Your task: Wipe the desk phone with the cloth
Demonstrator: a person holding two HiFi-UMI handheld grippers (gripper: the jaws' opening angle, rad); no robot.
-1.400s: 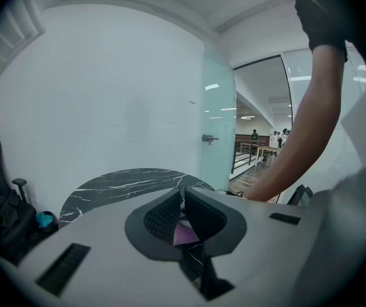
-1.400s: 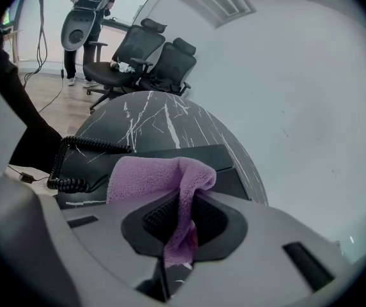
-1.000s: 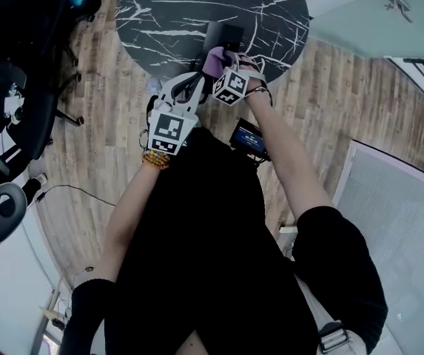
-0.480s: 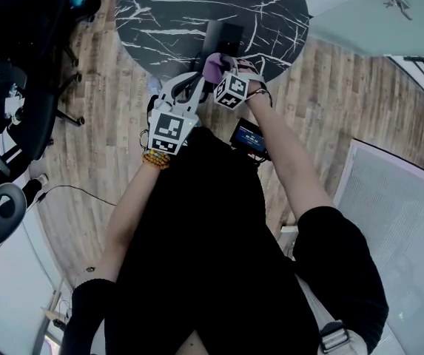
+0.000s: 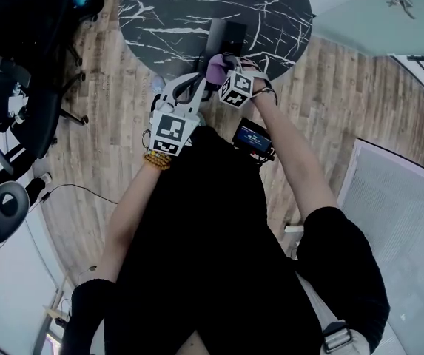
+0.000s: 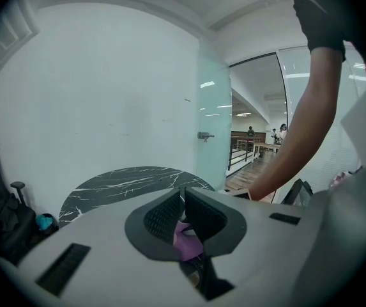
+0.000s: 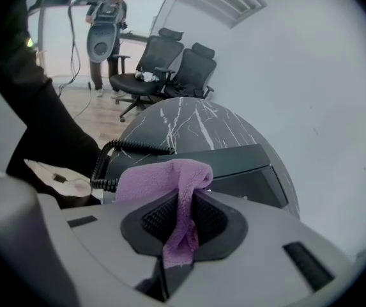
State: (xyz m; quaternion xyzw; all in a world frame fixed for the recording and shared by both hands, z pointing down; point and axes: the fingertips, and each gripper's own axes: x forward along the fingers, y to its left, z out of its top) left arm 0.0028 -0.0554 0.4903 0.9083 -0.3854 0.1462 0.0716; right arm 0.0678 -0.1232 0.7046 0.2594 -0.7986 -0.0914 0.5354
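Both arms reach forward and down, away from the body, toward the near edge of the round black counter (image 5: 167,13) with white lines in it. The 2 hands are close together there. The right tongs (image 5: 224,71) are closed on the purple cloth (image 5: 216,65). They pinch it in the middle, so a soft fold hangs over the top of them. The cloth is held just in front of the black desk phone (image 5: 225,35), which sits on the counter near its edge. The left tongs (image 5: 192,86) are just beside the right ones. They are closed too, with nothing caught between them. The head view shows the whole counter, the wood floor (image 5: 108,109) and the black chairs (image 5: 19,50) at the left. The right gripper view shows things the head view does not: the phone's curly cord (image 7: 106,165) by the cloth, and the phone's slanted top. The left gripper view shows a bit of purple behind its closed tongs, and the person's right arm (image 6: 310,126) reaching across in front of a glass wall (image 6: 259,114).
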